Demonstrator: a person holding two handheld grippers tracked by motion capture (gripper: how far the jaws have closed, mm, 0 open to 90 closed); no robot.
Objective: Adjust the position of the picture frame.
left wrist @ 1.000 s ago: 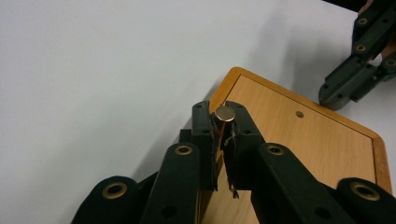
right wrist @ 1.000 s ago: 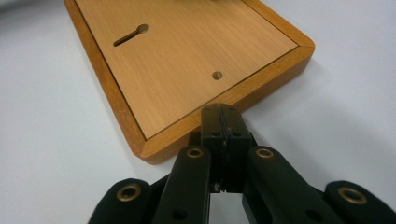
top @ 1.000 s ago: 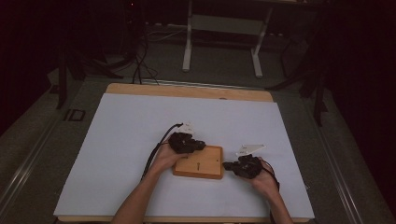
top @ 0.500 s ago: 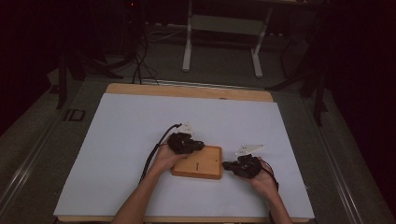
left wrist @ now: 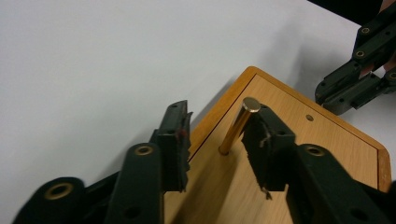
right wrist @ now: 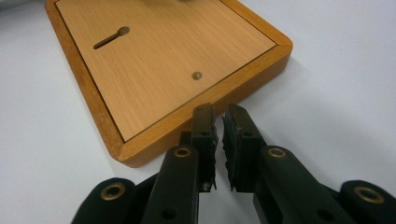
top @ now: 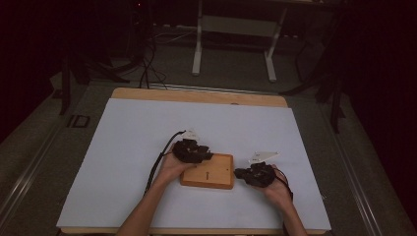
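Wood marks the work: in the high view a wooden board (top: 208, 171) lies on the white table (top: 123, 142) between both grippers. Left gripper view: the left gripper (left wrist: 217, 135) straddles a brass peg (left wrist: 238, 124), jaws spread, likely to pull it. Right gripper view: the right gripper (right wrist: 219, 128), nearly closed and empty, braces the board's edge.

A dim lab or recording workspace: a white-covered bench (top: 147, 147) fills mid-frame, loose cables (top: 147, 64) trail at upper left, a metal stand frame (top: 236, 44) sits at top centre
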